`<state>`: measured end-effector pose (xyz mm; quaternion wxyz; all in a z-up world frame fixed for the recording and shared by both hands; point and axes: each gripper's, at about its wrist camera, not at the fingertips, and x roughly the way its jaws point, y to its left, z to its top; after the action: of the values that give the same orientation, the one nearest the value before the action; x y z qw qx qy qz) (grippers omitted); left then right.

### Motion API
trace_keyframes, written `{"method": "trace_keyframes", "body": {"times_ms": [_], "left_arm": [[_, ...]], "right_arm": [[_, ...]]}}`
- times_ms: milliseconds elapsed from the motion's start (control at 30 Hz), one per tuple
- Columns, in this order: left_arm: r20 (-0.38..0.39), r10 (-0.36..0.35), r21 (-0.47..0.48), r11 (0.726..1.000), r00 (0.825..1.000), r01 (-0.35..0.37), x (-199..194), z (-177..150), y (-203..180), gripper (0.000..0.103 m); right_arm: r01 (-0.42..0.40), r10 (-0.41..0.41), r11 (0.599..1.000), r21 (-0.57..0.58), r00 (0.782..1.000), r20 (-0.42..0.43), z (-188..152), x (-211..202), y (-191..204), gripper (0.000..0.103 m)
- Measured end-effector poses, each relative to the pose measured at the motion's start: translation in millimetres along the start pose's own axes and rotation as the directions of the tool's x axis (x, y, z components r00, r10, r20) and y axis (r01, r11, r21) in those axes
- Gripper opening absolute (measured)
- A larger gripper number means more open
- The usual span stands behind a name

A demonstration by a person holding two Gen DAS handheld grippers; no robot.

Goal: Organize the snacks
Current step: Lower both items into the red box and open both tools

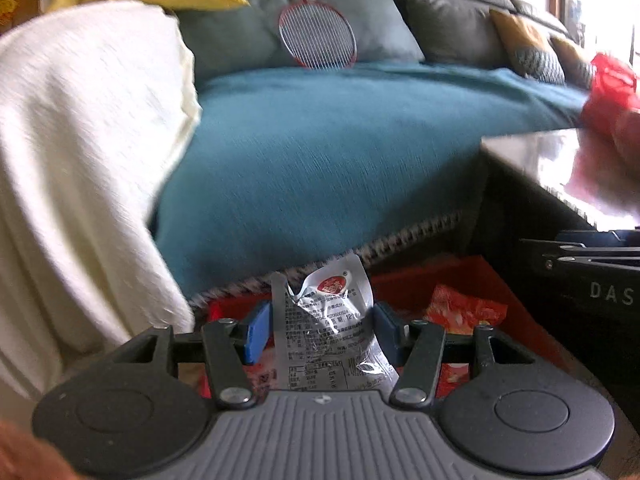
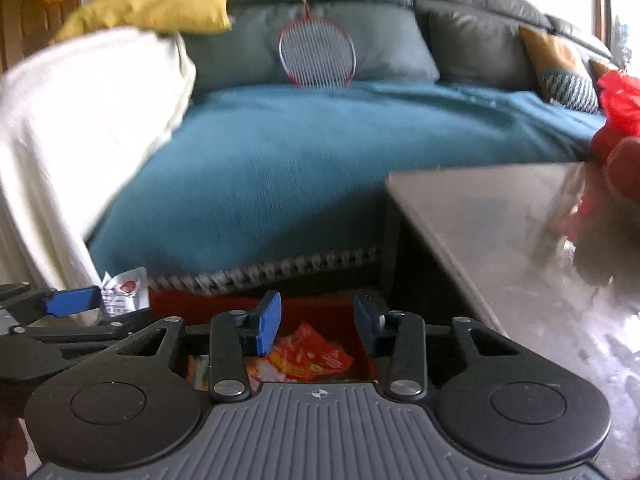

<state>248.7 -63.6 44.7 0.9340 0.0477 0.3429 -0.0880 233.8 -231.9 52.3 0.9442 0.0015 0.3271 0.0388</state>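
A: Gripping confirmed? Report the left gripper (image 1: 320, 330).

B: Its blue pads (image 1: 256, 332) press on both sides of a silver snack packet (image 1: 326, 320), held upright above the red bin (image 1: 480, 276).

A: Right gripper (image 2: 318, 330)?

B: Fingers apart, nothing between them. A red-orange snack packet (image 2: 308, 356) lies in the red bin directly below the gap.

A: Bin location?

B: On the floor, beside the table (image 2: 480, 216), in front of the sofa with the teal blanket (image 2: 300, 160). A racket (image 2: 318, 54) leans against the cushions.
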Motion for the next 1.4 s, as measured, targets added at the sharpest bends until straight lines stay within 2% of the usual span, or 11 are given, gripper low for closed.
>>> {"method": "trace_keyframes", "body": {"times_ms": [300, 367, 567, 700, 900, 1167, 1400], "left_arm": [[-0.072, 0.006, 0.019, 1.0, 0.997, -0.005, 19.1, -5.4, -7.5, 0.05], [-0.081, 0.005, 0.022, 1.0, 0.997, -0.004, 19.1, -7.6, -8.5, 0.058], [-0.09, 0.014, 0.049, 0.999, 0.996, -0.01, 19.9, -10.4, -13.8, 0.059], [-0.105, 0.022, 0.061, 0.998, 0.994, -0.015, 21.9, -13.1, -14.7, 0.06], [-0.13, 0.029, 0.072, 0.997, 0.991, -0.019, 27.1, -16.5, -15.1, 0.06], [-0.126, 0.041, 0.086, 0.996, 0.991, -0.03, 18.9, -17.2, -17.6, 0.06], [-0.112, 0.057, 0.09, 0.995, 0.992, -0.047, 5.3, -16.0, -15.8, 0.061]], "right_arm": [[-0.003, 0.002, 1.0, -0.023, 0.998, -0.064, -9.5, 18.1, 7.4, 0.05], [-0.001, -0.002, 1.0, -0.031, 0.998, -0.067, -10.7, 17.6, 9.7, 0.053], [0.009, -0.012, 0.999, -0.035, 0.995, -0.097, -14.0, 22.9, 10.0, 0.055], [0.017, -0.023, 0.999, -0.051, 0.993, -0.118, -18.9, 27.1, 11.8, 0.062], [0.014, -0.023, 0.998, -0.06, 0.99, -0.137, -22.6, 30.3, 14.2, 0.063], [0.029, -0.038, 0.997, -0.067, 0.99, -0.135, -21.9, 22.9, 14.3, 0.069], [0.038, -0.045, 0.998, -0.059, 0.99, -0.132, -22.7, 10.4, 8.3, 0.071]]}}
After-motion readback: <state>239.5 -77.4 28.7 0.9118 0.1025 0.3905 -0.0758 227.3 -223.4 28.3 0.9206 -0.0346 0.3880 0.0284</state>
